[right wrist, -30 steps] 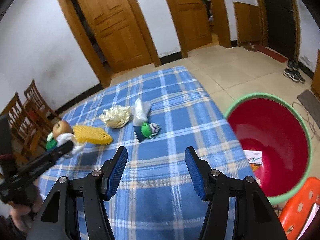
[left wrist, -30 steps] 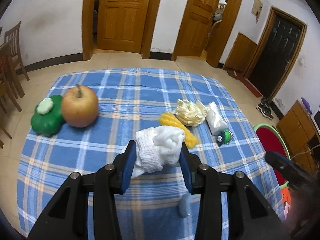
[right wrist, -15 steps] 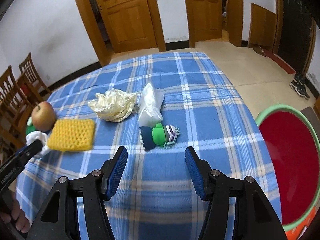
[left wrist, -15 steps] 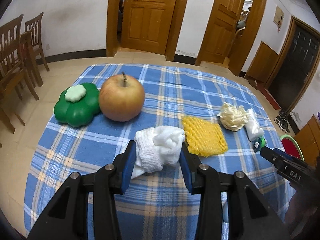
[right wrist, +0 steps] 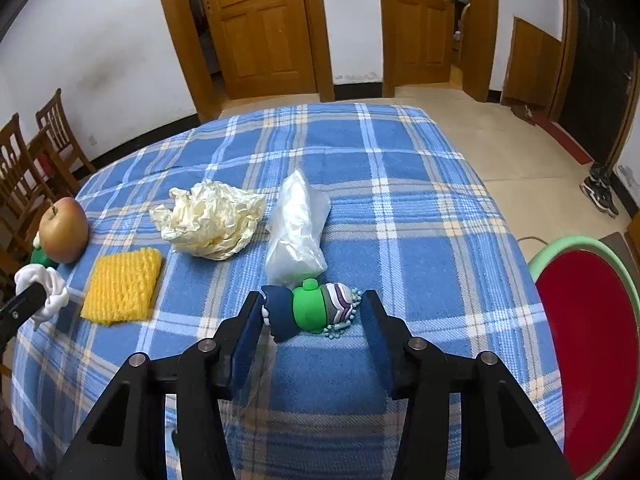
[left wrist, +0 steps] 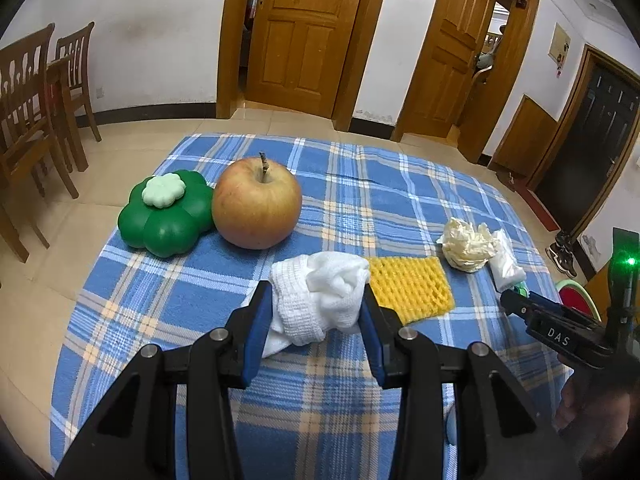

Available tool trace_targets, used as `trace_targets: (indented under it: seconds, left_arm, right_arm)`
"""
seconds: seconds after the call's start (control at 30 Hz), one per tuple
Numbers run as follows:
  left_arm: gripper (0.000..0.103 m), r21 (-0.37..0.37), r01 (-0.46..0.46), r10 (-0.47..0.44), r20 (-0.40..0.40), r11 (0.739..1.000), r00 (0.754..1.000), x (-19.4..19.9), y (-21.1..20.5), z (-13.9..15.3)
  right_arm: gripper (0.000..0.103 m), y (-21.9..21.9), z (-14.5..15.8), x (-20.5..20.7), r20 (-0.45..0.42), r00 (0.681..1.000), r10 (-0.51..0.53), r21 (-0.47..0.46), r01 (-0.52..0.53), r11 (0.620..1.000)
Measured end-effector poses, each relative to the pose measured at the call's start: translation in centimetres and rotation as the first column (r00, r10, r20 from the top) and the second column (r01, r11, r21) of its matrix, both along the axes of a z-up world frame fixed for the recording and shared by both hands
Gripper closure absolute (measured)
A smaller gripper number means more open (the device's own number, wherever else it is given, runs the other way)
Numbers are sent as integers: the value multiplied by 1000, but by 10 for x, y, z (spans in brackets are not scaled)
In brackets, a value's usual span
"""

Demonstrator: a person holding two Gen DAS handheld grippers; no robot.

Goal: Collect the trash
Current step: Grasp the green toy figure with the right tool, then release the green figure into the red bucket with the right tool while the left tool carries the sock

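Two risks are showing at this moment. First, the right gripper point(right wrist: 310, 316) is closing around a small green, navy and striped toy figure point(right wrist: 310, 310) lying on the blue plaid cloth of the worktop point(right wrist: 400, 184); its left pad is just at the toy's navy end while the right pad is standing slightly clear, so an uneven squeeze could be pushing the lumpy toy sideways or pinching up cloth. It also looks more like a toy than trash, so a wrong pick is possible. Second, the left gripper point(left wrist: 314, 312) is holding a bunched white knitted sock point(left wrist: 320, 296) between narrowly set pads; a loose tail is hanging below, and soft fabric could be slipping free on the way to the red basin with a green rim point(right wrist: 580, 320) beside the worktop's right edge.

Both grippers are pointing steeply downward at the worktop, left one hovering above the cloth near the yellow foam fruit net point(left wrist: 408, 286), right one low over the toy. Crumpled cream paper point(right wrist: 212, 220) and a clear plastic bag point(right wrist: 298, 232) are waiting just beyond the toy.
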State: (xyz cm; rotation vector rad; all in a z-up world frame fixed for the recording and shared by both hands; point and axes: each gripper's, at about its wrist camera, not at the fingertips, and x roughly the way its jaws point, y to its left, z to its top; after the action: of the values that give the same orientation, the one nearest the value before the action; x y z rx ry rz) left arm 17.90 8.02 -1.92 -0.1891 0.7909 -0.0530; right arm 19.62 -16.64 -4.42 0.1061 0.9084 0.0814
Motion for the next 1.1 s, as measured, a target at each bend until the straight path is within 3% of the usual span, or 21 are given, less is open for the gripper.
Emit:
trace_targets:
  seconds: [0.27,0.67,1.1]
  left_arm:
    - [61,7,25,-25,12,1000,1000,-11,-9,10]
    - [61,-3,66,-66,21,998,998,-31,-31,26]
    - [61,-12,163,-163,25,987,986,-51,-71,38]
  right_arm:
    - [53,-4,5,-20,-7,1000,1,98,0,995]
    - [53,-24,32,-75,64,997,-43,167,32,985]
    - [53,-73,48,-131,110,979,-174,241,143,960]
